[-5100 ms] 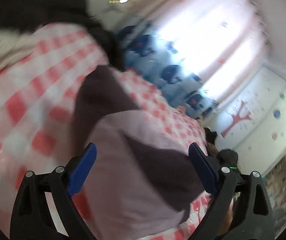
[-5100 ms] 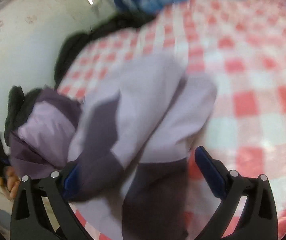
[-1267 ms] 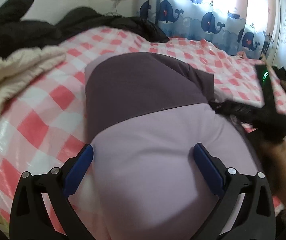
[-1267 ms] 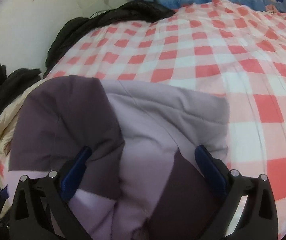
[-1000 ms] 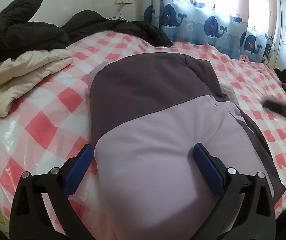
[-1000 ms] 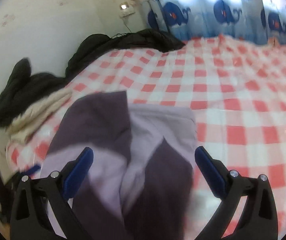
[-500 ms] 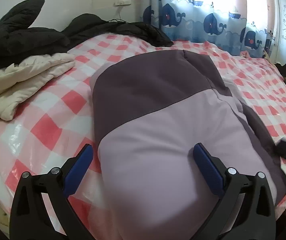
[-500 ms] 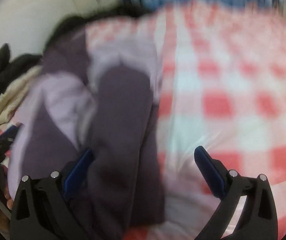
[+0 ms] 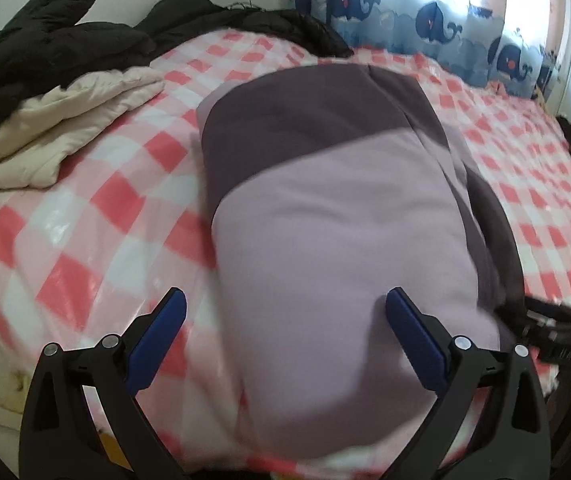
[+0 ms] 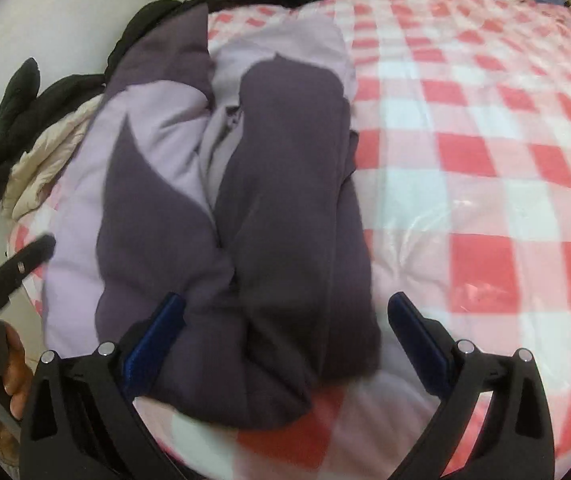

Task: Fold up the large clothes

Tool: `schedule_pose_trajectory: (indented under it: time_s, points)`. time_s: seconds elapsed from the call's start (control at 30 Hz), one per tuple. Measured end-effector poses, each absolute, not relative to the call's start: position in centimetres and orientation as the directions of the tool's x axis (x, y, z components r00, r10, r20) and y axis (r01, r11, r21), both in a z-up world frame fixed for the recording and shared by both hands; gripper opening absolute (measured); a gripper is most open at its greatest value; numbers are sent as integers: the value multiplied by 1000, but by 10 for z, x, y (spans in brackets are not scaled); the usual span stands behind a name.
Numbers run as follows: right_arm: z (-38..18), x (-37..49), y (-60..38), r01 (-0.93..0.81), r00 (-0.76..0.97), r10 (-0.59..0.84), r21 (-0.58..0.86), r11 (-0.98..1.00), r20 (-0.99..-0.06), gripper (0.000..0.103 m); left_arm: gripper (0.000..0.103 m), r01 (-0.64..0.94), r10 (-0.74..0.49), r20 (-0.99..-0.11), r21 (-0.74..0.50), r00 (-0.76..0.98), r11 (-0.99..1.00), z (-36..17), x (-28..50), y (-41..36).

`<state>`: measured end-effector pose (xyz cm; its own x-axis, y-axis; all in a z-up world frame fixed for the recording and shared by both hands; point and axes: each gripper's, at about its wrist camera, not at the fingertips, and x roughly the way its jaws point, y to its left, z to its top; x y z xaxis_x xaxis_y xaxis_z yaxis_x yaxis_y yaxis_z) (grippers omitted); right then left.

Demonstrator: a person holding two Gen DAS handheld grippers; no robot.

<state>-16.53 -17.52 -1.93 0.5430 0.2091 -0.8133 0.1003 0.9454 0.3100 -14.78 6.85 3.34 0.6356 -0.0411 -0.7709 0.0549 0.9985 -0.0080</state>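
A purple jacket [image 9: 337,216] lies folded on the bed [image 9: 97,208], which has a red and white checked cover. In the left wrist view its light lilac part is near the camera and its dark part is farther away. The left gripper [image 9: 285,320] is spread wide and holds nothing; the jacket lies between and beyond its blue fingers [image 9: 157,332]. The right gripper [image 10: 285,328] is also spread wide and empty, above the dark sleeves at the near end of the jacket [image 10: 245,208]. A cream blanket [image 9: 53,136] and black coats [image 9: 45,48] lie beside the jacket, near the wall.
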Motion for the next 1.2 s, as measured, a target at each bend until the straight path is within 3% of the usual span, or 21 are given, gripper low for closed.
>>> schedule_pose_trajectory:
  time_s: [0.27,0.37,0.47,0.6,0.77,0.83,0.97,1.03,1.13,1.2]
  points:
    - [0,-184,-172,121,581,93,198,973,-809,97,96,47,-51,-800,-29,598,999,33,-173,77]
    - [-23,-167,-178,109,495,138,220,969,-858,97,96,43,-46,-813,-26,580,999,29,-172,81]
    - [4,-175,-197,146,598,118,252,957,-793,97,96,21,-70,-807,-72,586,997,27,-175,96]
    - [3,-159,-209,201,560,-45,82,976,-827,97,96,10,-138,-816,-160,561,987,16,-172,109]
    - [-26,-151,-173,135,495,-3,74,988,-869,96,96,42,-82,-803,-72,590,997,26,-156,97]
    - [-31,-152,-158,98,486,61,124,987,-872,96,96,72,-85,-804,-52,589,996,33,-149,88]
    - [-37,-145,-161,67,454,58,99,993,-889,96,96,138,-103,-833,-32,543,990,18,-137,67]
    - [-22,-155,-178,120,504,39,114,986,-863,96,96,124,-109,-828,-48,549,991,17,-138,67]
    - [17,-186,-181,98,672,66,177,979,-738,96,96,106,-120,-823,-73,556,992,16,-141,70]
    - [17,-186,-163,46,662,63,124,991,-747,96,96,91,-129,-820,-94,557,991,16,-145,72]
